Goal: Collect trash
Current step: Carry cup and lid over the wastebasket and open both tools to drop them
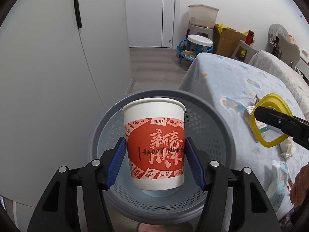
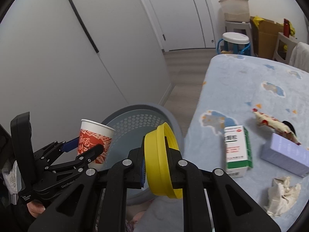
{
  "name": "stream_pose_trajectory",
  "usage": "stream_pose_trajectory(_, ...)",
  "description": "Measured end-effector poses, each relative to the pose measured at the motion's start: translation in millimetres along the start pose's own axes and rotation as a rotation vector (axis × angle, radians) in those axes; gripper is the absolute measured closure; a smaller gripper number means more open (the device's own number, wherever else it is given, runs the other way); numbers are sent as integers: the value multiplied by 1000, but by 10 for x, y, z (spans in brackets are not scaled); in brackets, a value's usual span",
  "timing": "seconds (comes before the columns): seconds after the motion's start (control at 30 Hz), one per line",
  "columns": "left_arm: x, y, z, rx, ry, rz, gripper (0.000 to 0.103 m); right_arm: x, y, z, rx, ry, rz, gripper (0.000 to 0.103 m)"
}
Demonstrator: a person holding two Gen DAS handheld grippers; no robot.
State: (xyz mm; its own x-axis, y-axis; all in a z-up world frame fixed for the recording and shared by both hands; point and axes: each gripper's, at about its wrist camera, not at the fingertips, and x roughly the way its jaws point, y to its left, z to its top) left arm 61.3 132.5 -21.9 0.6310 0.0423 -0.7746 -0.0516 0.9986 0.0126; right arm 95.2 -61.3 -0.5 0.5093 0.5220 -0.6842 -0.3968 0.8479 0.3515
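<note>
My left gripper is shut on a red and white paper cup, held upright right above the grey perforated trash basket. The cup and left gripper also show in the right wrist view, over the basket. My right gripper is shut on a yellow plastic lid, held on edge beside the basket near the bed edge. The lid and right gripper's finger show at the right of the left wrist view.
On the blue bedspread lie a green and white medicine box, a lilac box, a snack wrapper and crumpled paper. A white wardrobe stands at the left. Stools and cardboard boxes are at the back.
</note>
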Motion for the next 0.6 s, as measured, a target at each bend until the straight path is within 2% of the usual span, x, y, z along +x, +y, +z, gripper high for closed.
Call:
stream_pose_trajectory(0.33, 145, 227, -43, -35, 56, 31, 43, 467, 182, 43, -35, 91, 67, 88)
stream_pose_trajectory(0.6, 135, 309, -46, -53, 53, 44, 43, 618, 232, 54, -43, 102, 80, 83)
